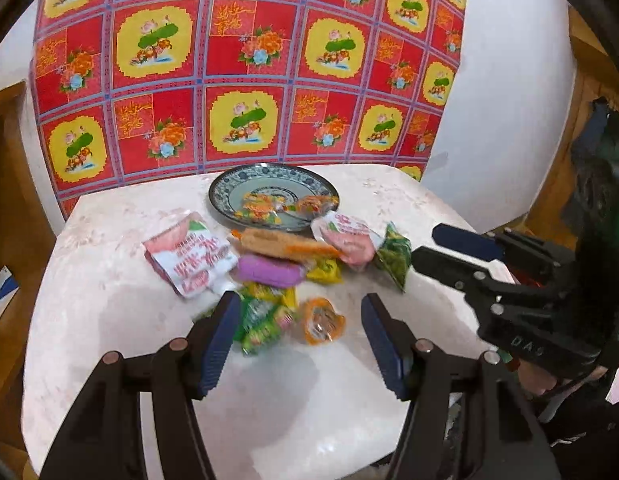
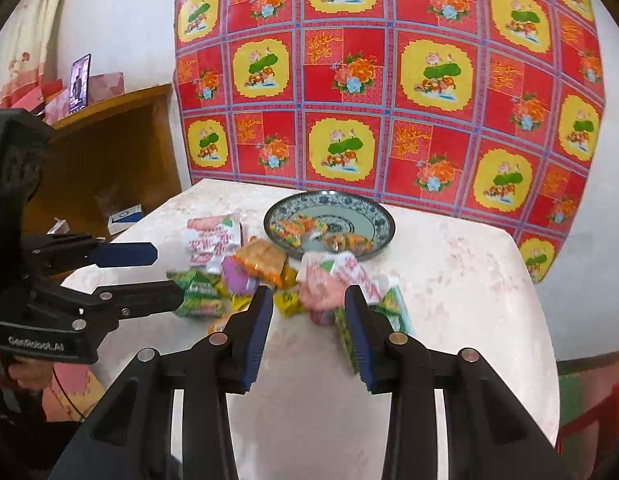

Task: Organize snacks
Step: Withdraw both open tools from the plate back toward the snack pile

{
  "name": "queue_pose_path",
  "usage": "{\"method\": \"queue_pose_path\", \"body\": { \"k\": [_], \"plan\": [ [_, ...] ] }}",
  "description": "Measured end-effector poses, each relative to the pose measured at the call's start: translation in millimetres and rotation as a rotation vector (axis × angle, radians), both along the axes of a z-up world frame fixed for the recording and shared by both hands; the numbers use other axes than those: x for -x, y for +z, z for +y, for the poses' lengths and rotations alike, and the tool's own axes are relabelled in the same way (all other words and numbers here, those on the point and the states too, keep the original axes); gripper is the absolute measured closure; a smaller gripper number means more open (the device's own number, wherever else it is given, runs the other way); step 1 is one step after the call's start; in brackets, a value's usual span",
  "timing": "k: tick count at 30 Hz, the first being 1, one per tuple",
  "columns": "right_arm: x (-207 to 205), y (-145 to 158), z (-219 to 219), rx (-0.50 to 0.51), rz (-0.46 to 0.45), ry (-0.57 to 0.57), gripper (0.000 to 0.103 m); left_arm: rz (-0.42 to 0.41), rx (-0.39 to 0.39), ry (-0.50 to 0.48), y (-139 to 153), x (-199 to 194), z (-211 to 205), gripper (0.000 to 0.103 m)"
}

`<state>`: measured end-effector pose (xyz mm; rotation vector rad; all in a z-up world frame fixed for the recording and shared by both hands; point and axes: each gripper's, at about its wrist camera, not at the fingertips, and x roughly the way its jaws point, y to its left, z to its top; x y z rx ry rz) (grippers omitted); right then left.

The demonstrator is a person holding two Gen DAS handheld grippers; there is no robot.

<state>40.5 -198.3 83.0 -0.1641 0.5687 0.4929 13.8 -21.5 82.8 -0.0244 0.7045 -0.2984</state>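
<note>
A pile of wrapped snacks lies on the pale table [image 1: 121,320]: a pink-white packet [image 1: 189,258], a purple one [image 1: 267,270], an orange bar [image 1: 285,244], green packets [image 1: 261,322] and a small orange cup [image 1: 321,320]. A blue-patterned plate [image 1: 229,190] behind the pile holds a few wrapped snacks [image 1: 265,204]. My left gripper [image 1: 301,316] is open over the green packets and orange cup. My right gripper [image 2: 309,308] is open and empty above the pile's near right side, by a pink packet [image 2: 321,292]. It also shows in the left wrist view [image 1: 425,246].
A red and yellow flowered cloth [image 1: 245,64] hangs behind the table. A wooden cabinet [image 2: 105,152] with pink boxes and a phone stands at the left. The plate also shows in the right wrist view [image 2: 373,216]. The left gripper shows at the left there [image 2: 165,276].
</note>
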Motion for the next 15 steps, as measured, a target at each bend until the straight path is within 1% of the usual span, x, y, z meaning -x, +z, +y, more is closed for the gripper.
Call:
{"method": "queue_pose_path", "body": {
  "k": [4, 6, 9, 13, 15],
  "plan": [
    [11.4, -15.6, -5.8, -0.024, 0.016, -0.007, 0.064, -0.003, 0.017, -0.003, -15.6, 12.7, -2.6, 0.037],
    [13.1, -24.4, -8.7, -0.028, 0.036, -0.022, 0.064, -0.01, 0.0, 0.003, -23.0, 17.3, -3.9, 0.037],
    [16.9, -35.2, -9.7, -0.001, 0.044, -0.047, 0.064, -0.02, -0.022, 0.021, -35.5, 21.5, -1.6, 0.037],
    [20.8, -47.6, -14.4, -0.003, 0.067, -0.057, 0.064, 0.022, 0.024, 0.022, -51.5, 24.3, 5.0, 0.037],
    [21.4, -54.5, -15.7, -0.001, 0.082, -0.068, 0.064, 0.019, 0.035, 0.013, -55.8, 28.2, 6.4, 0.037]
  ]
}}
